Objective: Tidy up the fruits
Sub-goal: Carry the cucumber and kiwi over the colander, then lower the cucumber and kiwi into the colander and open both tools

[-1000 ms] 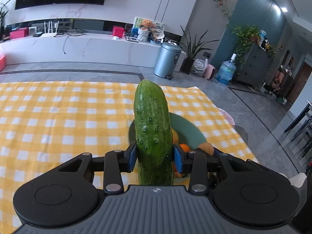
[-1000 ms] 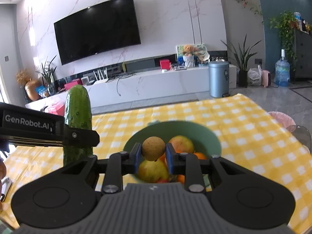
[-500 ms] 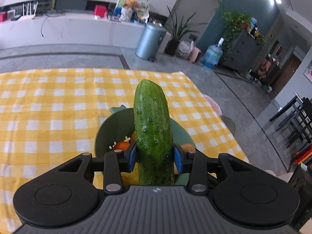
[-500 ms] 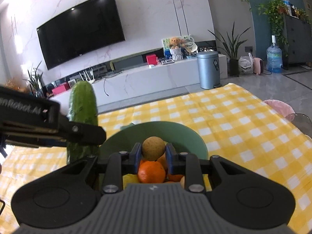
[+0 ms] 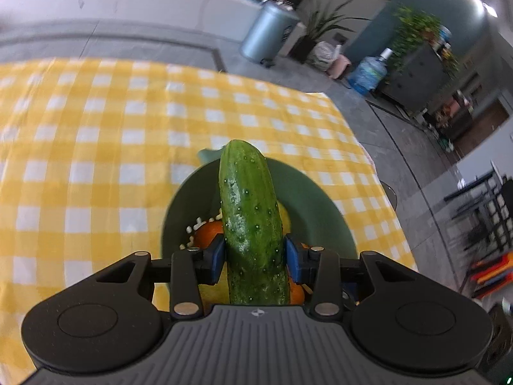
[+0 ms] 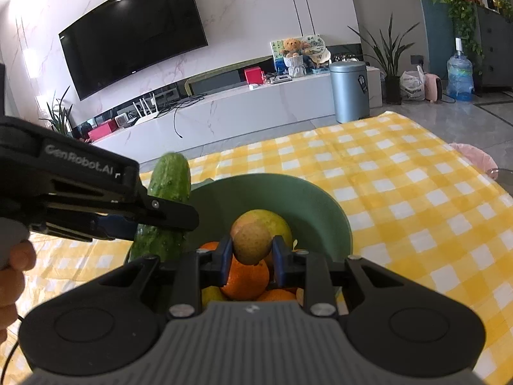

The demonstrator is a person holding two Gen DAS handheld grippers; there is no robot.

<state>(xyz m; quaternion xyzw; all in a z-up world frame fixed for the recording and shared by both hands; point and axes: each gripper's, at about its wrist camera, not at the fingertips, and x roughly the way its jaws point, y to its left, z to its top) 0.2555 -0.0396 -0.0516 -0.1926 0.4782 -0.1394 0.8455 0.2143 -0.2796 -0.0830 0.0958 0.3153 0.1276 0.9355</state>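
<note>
The left tongs [image 5: 253, 258] gripped a cucumber [image 5: 251, 221] that stood tilted over the near rim of the green bowl [image 6: 307, 205] on the checkered counter [image 6: 416, 192]. The right tongs [image 6: 251, 258] were clamped on a small brown fruit [image 6: 251, 242], poised above the oranges [image 6: 245, 280] in that bowl.

Both wrist views look down close over the shared green bowl [image 5: 307, 199]
</note>
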